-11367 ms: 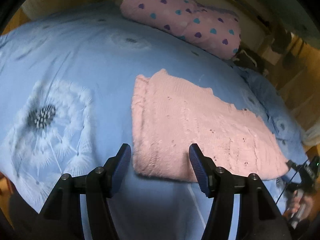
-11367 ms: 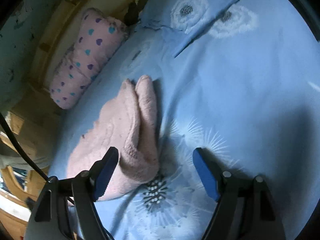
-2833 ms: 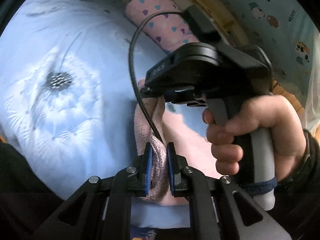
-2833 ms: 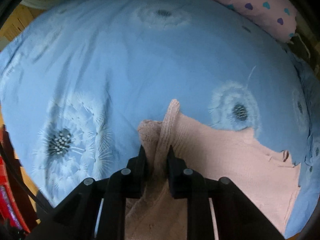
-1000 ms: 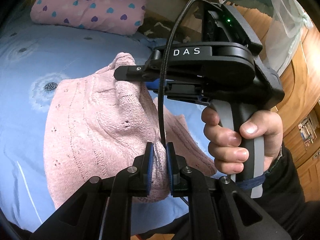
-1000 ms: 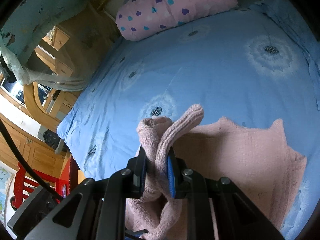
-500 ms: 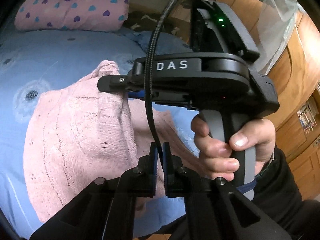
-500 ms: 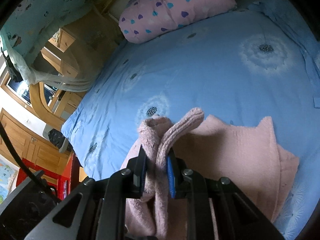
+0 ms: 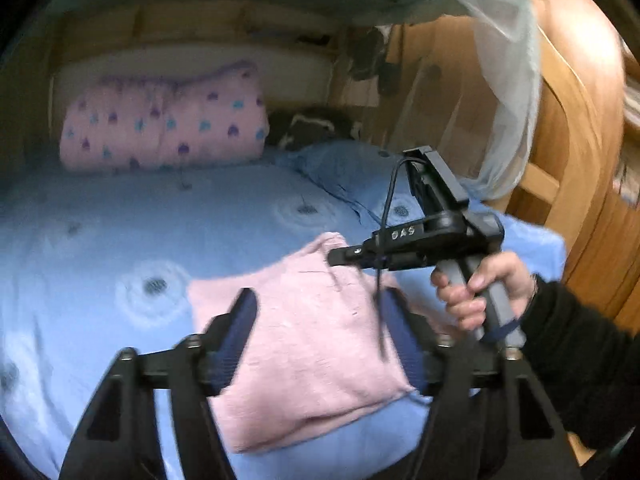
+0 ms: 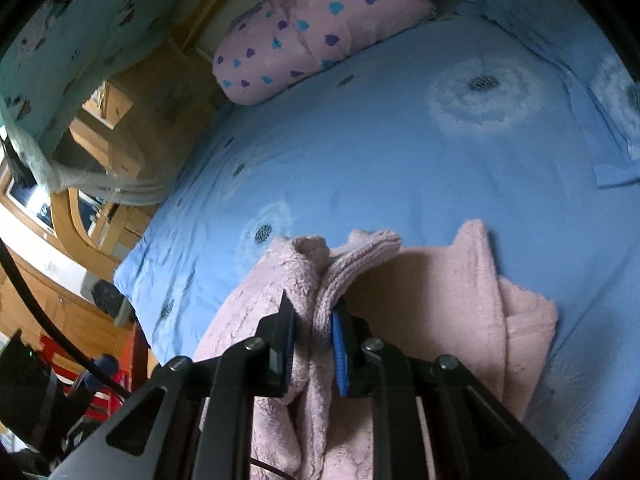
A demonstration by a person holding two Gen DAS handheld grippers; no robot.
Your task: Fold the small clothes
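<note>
Pink fuzzy knit garment (image 9: 320, 344) lies folded on the blue bed (image 9: 120, 220); left tool (image 9: 320, 344) opening empty, right tool (image 10: 314, 344) clamping the last edge, not yet released.

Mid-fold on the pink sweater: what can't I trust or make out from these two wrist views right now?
- Left wrist view: motion blur hides the pink sweater's knit and layering; its near right corner sits behind the opening left gripper.
- Right wrist view: the right gripper covers the pinched sweater's fold; the near hem is cut off.
- The left gripper is out of frame there.

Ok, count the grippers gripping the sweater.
1. The right gripper is shut on a bunched edge of the sweater. The left gripper is opening, its pads clear of the knit.
</note>
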